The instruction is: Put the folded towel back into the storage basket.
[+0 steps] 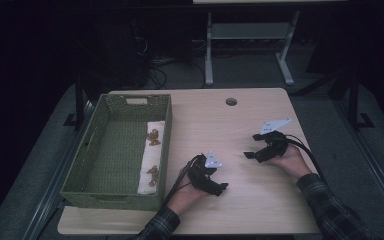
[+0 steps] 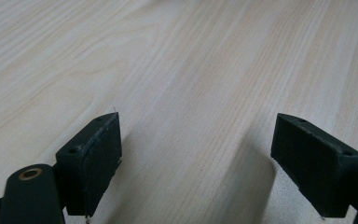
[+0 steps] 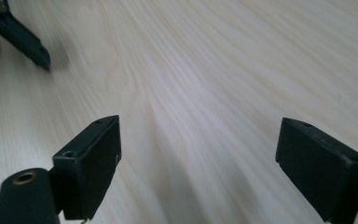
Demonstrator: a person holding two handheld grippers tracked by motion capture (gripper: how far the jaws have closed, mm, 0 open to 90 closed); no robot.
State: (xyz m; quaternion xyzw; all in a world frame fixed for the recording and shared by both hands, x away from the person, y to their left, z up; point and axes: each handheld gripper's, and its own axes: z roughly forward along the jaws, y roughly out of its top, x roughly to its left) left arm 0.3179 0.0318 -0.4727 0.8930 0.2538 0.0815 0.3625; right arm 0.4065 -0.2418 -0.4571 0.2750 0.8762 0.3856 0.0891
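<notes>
Pale wood grain covers the table [image 1: 260, 210], a light rectangular top with a small round hole [image 1: 231, 101] near its far edge at about twelve o'clock. On the table's nine o'clock side sits a green woven basket [image 1: 86, 165], long and rectangular, with a handle slot cut in its far wall. Inside it, along the wall nearest the table's middle, lies a folded white cloth [image 1: 152, 160] with brownish patches on it; what the patches are cannot be told. The left gripper [image 1: 219, 187] lies low over the bare wood at about six o'clock of the table's middle, just beside the basket's near corner but apart from it, held by the left hand [image 1: 182, 192] in a plaid sleeve [image 1: 161, 225]. In the left gripper view its two black jaws stand wide apart with only bare wood between them, gripping nothing. The right gripper [image 1: 252, 150] rests at about four o'clock of the table's middle, held by the right hand [image 1: 292, 161], with a grey three-cornered plate [image 1: 274, 125] on top and a black cable [image 1: 310, 155] trailing back along the forearm. In the right gripper view its jaws are likewise spread wide over bare wood and hold nothing; the left gripper's jaw shows at ten o'clock of that view, and the hole's edge at two o'clock. The two grippers are near one another, not touching.
</notes>
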